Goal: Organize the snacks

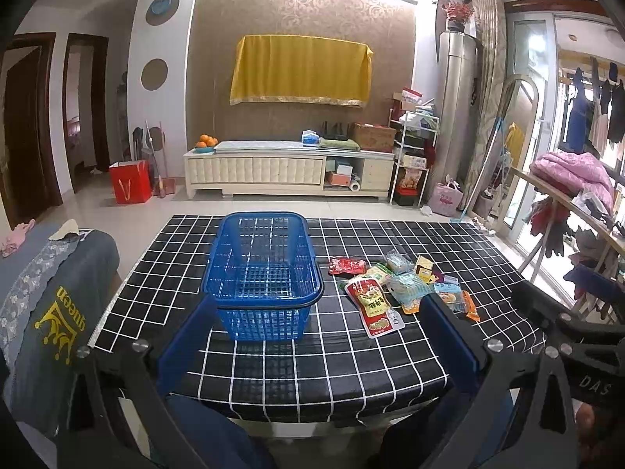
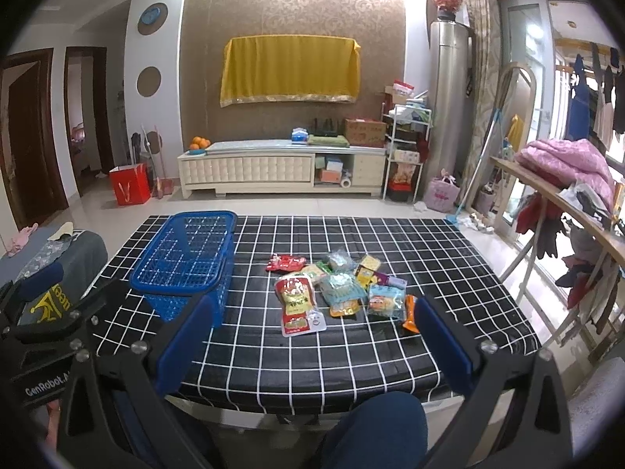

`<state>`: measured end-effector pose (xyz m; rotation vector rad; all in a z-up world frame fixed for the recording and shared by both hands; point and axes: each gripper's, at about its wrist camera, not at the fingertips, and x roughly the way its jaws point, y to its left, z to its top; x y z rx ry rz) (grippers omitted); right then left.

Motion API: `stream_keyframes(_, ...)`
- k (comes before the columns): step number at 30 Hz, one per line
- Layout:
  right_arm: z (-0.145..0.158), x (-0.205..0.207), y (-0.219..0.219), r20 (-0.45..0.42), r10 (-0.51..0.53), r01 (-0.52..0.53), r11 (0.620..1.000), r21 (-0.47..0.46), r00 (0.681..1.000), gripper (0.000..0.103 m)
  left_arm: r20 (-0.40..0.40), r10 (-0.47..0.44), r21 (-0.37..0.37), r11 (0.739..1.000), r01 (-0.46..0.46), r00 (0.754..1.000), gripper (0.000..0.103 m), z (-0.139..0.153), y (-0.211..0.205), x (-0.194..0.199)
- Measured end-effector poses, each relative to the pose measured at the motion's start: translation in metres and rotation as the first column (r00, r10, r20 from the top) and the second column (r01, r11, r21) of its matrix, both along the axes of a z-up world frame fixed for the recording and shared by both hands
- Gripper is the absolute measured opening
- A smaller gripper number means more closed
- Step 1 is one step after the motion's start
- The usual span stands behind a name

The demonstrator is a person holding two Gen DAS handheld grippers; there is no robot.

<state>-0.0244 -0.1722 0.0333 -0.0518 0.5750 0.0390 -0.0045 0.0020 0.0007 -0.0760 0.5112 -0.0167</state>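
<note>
An empty blue mesh basket (image 1: 262, 269) (image 2: 187, 262) stands on the black-and-white checked table (image 1: 312, 355) (image 2: 312, 351). To its right lies a heap of several snack packets (image 1: 406, 285) (image 2: 343, 289), the nearest being a red-and-yellow pouch (image 1: 373, 301) (image 2: 299, 299). My left gripper (image 1: 316, 336) hangs open over the table's near edge, in front of the basket. Also wide open, my right gripper (image 2: 312, 344) is held in front of the snack heap. Neither holds anything. The other gripper's black body shows at each view's edge.
A grey cushion with yellow print (image 1: 50, 312) lies left of the table. The person's knees in dark blue trousers (image 2: 375, 426) sit under the near edge. A drying rack with a pink quilt (image 2: 566, 164) stands to the right.
</note>
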Motion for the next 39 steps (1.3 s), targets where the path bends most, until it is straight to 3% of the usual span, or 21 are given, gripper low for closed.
stream_keyframes(27,0.001,-0.002,-0.004,-0.009,0.012,-0.012,1.0,0.023,1.0,0.103,0.003,0.006,0.02,1.0,-0.006,1.0,0.103,0.005,-0.001,-0.006)
stream_keyframes(39,0.015,-0.001,-0.015,0.01,0.03,-0.031,0.999,0.039,0.999,0.103,0.021,-0.006,0.039,0.999,0.005,1.0,0.103,0.027,-0.011,-0.004)
